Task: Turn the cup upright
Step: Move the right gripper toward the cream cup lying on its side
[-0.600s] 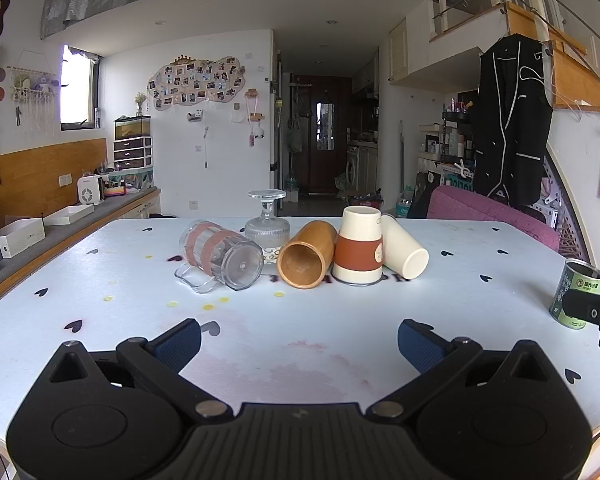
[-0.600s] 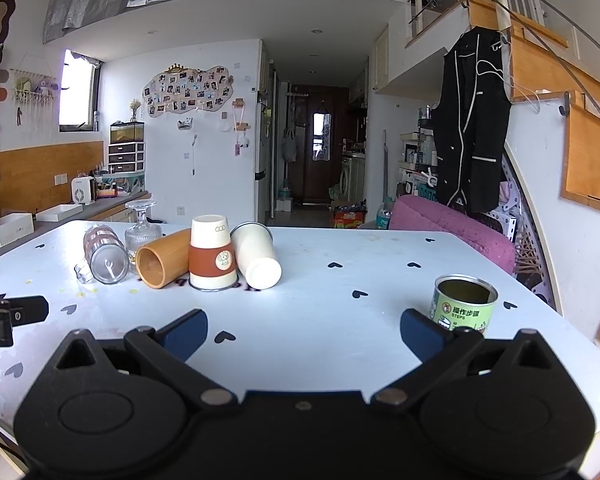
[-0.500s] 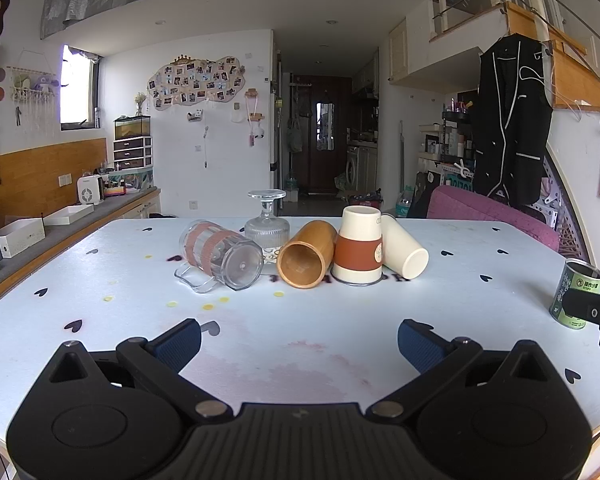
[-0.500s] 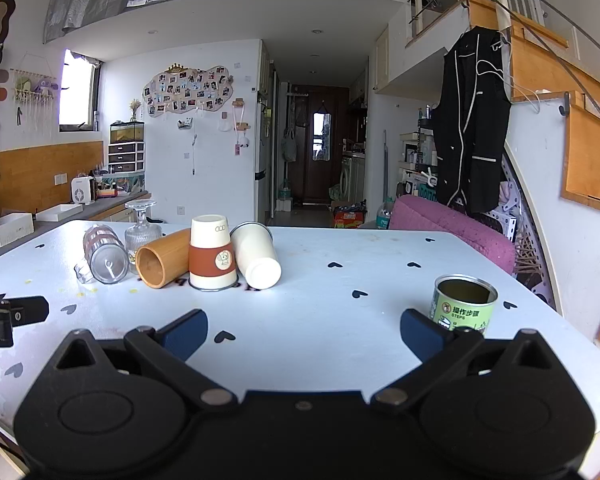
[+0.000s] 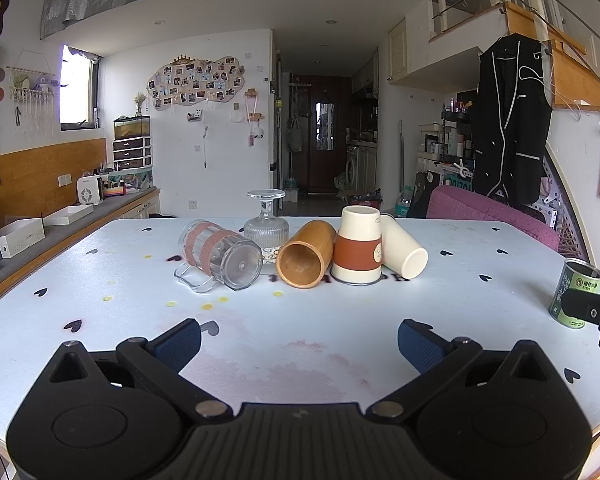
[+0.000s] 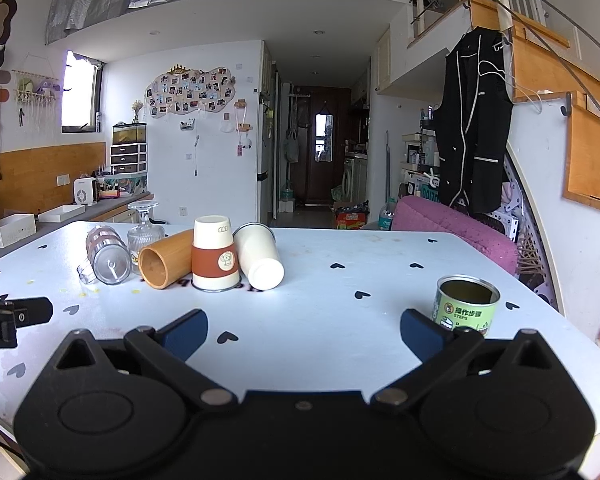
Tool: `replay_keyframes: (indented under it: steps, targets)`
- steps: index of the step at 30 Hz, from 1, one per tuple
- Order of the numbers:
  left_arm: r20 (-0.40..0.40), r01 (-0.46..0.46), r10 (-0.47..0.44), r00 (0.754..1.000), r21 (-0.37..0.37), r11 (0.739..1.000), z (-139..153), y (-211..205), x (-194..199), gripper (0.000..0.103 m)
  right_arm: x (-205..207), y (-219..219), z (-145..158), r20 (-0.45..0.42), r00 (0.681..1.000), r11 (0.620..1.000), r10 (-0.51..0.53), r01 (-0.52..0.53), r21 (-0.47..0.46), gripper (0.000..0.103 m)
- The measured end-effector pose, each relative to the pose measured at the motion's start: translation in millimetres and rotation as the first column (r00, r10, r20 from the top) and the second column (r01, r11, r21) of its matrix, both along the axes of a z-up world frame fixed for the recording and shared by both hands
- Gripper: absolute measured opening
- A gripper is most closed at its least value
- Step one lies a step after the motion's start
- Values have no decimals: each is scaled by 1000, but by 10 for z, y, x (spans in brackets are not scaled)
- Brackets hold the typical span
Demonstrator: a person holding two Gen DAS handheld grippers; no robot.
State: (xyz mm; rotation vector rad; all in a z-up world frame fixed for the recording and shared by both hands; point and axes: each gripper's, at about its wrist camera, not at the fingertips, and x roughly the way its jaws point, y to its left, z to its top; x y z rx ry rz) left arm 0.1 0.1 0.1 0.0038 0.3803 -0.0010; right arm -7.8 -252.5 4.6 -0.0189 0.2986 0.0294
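Plainly, from the left wrist view: left tongs (image 5: pixel 299 342) spread wide, gripping nothing, hovering low over the near part of the worktop (image 5: pixel 480 248), well short of the row of cups. Farther back, packed side by side: clear mug (image 5: pixel 219 255) on its side with base toward the camera, stemmed glass (image 5: pixel 266 227) upside down just behind, bamboo cup (image 5: pixel 306 254) on its side with mouth facing forward, sleeved paper cup (image 5: pixel 359 250) mouth-down, cream cup (image 5: pixel 403 246) tipped over and leaning against the sleeved one. Risk here, as a judgement: too little room between neighbours, so a pad pushed in beside one cup probably shoves the next, and a nudged round body likely rolls; clear mug looks slick and may slip under a shallow pinch. From the right wrist view: right tongs (image 6: pixel 303 336) equally wide and empty, over bare worktop, with the same row ahead and to the left, bamboo cup (image 6: pixel 166 259) touching sleeved paper cup (image 6: pixel 214 254), cream cup (image 6: pixel 260 255) resting against it. Green tin (image 6: pixel 465 306) upright, just beside the right-hand pad, so a sideways swing could knock it over. Lifting the cream cup likely disturbs the sleeved one; cannot tell which cup is meant.
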Motion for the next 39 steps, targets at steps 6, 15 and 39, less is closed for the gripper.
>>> replay_keyframes:
  steps: [6,15,39]
  targets:
    - [0,0,0,1000,0,1000,0,1,0,103,-9,6,7,0,1000,1000,0,0,0,103]
    - [-1,0,0,1000,0,1000,1,0,0,103,-8,3,3,-1,1000,1000,0,0,2,103]
    - [-13,7,-7,1000,-1,1000,5,-42,7,103,723,-144,479,-74,995,997,71,-73,-25,103]
